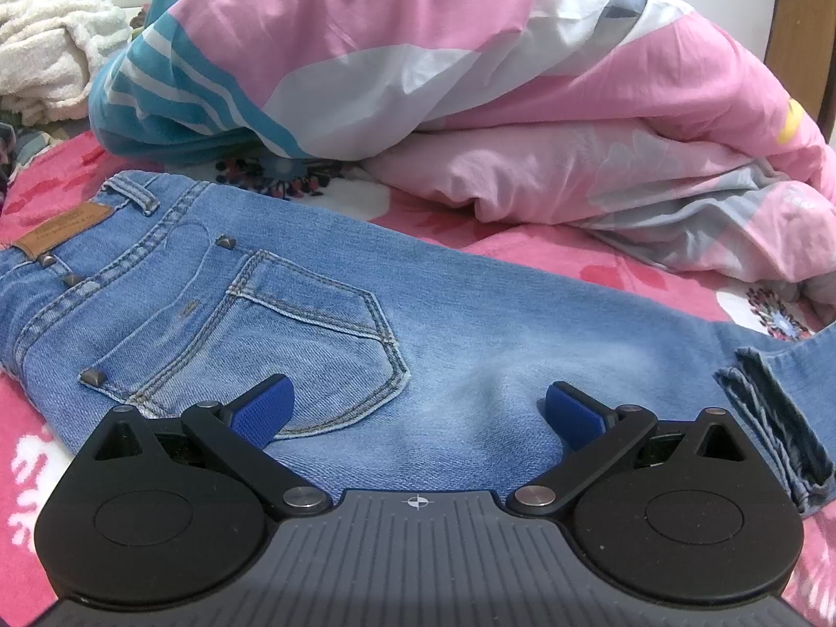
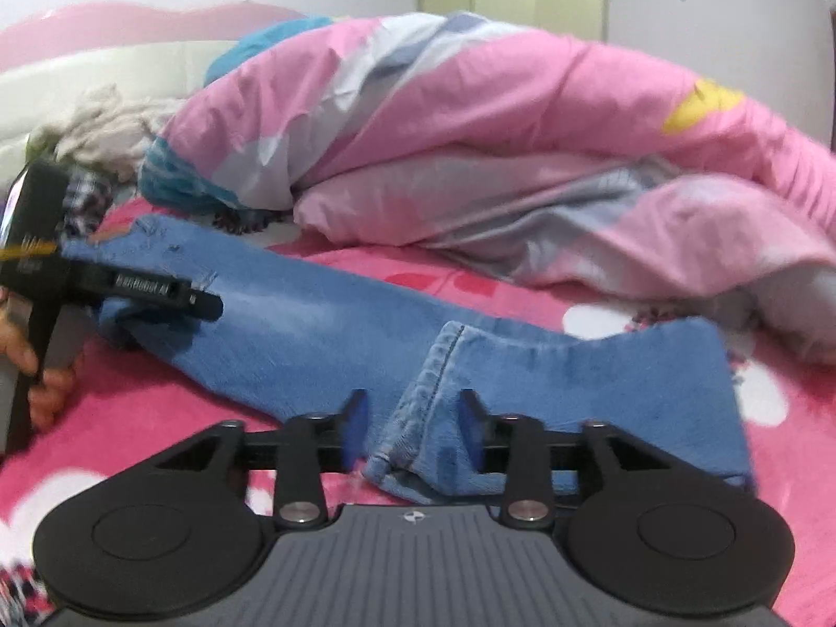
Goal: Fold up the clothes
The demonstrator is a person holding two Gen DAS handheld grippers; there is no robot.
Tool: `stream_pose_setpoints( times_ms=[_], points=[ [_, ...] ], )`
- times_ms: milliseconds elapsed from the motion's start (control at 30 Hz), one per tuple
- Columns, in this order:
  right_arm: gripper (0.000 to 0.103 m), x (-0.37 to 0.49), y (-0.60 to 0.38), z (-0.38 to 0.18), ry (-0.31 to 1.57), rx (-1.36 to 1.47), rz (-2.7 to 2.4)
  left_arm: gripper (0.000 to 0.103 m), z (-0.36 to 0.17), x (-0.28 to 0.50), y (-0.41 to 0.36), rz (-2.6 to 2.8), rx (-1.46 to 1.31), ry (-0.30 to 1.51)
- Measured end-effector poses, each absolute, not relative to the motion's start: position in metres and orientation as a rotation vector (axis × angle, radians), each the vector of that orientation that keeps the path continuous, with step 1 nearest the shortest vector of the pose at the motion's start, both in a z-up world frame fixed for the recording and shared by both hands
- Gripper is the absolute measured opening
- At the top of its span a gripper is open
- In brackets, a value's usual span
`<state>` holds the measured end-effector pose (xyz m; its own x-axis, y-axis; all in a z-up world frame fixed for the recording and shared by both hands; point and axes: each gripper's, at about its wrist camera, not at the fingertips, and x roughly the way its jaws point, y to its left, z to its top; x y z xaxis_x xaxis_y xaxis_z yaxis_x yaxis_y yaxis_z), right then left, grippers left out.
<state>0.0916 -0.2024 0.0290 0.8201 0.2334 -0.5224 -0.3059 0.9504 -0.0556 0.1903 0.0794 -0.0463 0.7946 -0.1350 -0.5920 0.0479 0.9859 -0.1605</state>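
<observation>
Left wrist view: a pink floral bedspread [image 1: 601, 266] fills the frame, and a bunched pink, white and teal duvet [image 1: 418, 52] takes up the top half. A cream fleece blanket [image 1: 47, 52] sits at the upper left. Blue jeans [image 1: 324, 313] lie flat across the middle, back pocket up, with the waistband and leather patch at left and a folded hem at the right edge. The left gripper [image 1: 415, 410], at the bottom centre, has its blue pads spread wide over the denim, grasping nothing.

In the right wrist view, which is blurred, the same jeans [image 2: 313, 324] stretch from the upper left toward the bottom centre. There the right gripper [image 2: 413, 431] has a bunched seam between its part-spread fingers; whether the pads press it, I cannot tell. A hand [image 2: 49, 384] holds the other gripper at the left edge.
</observation>
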Motion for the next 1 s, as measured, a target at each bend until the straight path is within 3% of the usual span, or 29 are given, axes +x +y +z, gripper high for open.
stream_pose_setpoints(
  times_ms=[300, 567, 700, 1000],
  points=[
    [0.043, 0.086, -0.168, 0.004, 0.564, -0.437, 0.303, 0.103, -0.048, 0.188, 0.081, -0.106, -0.13, 0.639],
    [0.041, 0.095, -0.164, -0.006, 0.563, -0.527, 0.303, 0.103, -0.049, 0.188, 0.081, -0.114, -0.128, 0.632],
    [0.018, 0.094, -0.174, 0.005, 0.557, -0.423, 0.308, 0.103, -0.049, 0.187, 0.082, -0.118, -0.135, 0.629],
    [0.016, 0.119, -0.221, 0.054, 0.565, 0.086, 0.296, 0.103, -0.05, 0.186, 0.088, -0.13, -0.171, 0.611]
  ],
)
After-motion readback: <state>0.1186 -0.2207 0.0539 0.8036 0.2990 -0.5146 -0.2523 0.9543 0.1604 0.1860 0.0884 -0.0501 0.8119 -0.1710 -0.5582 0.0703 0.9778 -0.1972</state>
